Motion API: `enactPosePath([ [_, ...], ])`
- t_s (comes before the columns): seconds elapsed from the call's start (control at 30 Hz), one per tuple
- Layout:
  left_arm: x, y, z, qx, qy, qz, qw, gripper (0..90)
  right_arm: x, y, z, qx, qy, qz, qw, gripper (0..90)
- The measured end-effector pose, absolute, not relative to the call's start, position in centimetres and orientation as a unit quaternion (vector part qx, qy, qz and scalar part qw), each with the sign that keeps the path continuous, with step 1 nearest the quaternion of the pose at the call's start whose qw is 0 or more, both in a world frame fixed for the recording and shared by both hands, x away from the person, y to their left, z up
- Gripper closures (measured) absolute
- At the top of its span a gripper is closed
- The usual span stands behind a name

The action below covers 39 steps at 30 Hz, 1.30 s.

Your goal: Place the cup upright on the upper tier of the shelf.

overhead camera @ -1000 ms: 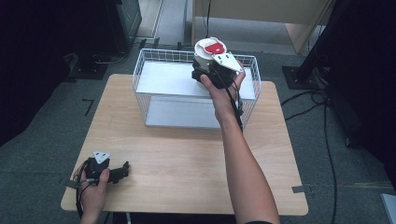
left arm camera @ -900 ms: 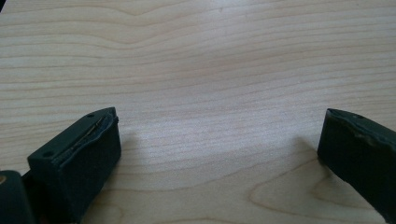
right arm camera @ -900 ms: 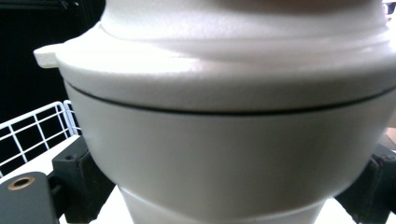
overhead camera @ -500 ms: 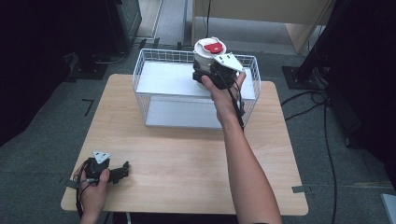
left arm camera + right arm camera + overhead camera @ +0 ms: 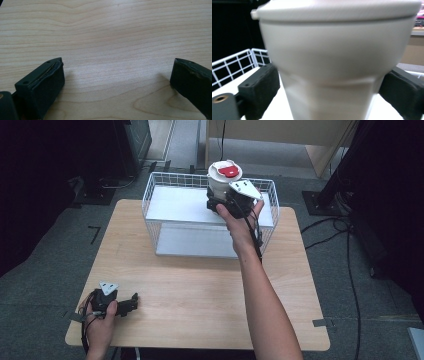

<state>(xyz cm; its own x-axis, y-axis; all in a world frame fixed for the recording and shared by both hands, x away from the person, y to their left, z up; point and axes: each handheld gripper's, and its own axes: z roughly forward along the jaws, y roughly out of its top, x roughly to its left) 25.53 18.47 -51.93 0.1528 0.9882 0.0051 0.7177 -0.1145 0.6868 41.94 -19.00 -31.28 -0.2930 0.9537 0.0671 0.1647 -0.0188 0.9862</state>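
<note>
A white cup [image 5: 224, 173] with a red-and-white lid is held upright over the back of a white wire basket [image 5: 150, 196]. My right gripper [image 5: 220, 196] is shut on the cup, just below the lid. In the right gripper view the cup [image 5: 332, 60] stands between the two black jaws of the right gripper [image 5: 332, 83], which press on its sides. My left gripper [image 5: 131, 302] rests on the wooden table [image 5: 200, 285] near the front left corner. In the left gripper view the left gripper [image 5: 117, 75] is open, with bare wood between its jaws.
The basket stands at the table's back middle with a white liner [image 5: 180, 205] on its floor. Its white wire wall [image 5: 234, 62] runs behind the cup. Black stands and cables [image 5: 345, 235] lie on the floor to the right.
</note>
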Motion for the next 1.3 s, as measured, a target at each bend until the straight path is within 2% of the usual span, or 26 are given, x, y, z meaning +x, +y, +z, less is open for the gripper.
enactPosePath([
  [0.63, 25.5, 18.5, -51.9, 0.707, 0.604, 0.243, 0.278, 0.0, 38.9, -19.7, -32.8, 0.448, 0.617, 0.534, 0.365, 3.4],
  [1.3, 25.5, 18.5, -51.9, 0.707, 0.604, 0.242, 0.277, 0.0, 33.8, -21.6, -34.1, 0.434, 0.627, 0.536, 0.363, 3.4],
])
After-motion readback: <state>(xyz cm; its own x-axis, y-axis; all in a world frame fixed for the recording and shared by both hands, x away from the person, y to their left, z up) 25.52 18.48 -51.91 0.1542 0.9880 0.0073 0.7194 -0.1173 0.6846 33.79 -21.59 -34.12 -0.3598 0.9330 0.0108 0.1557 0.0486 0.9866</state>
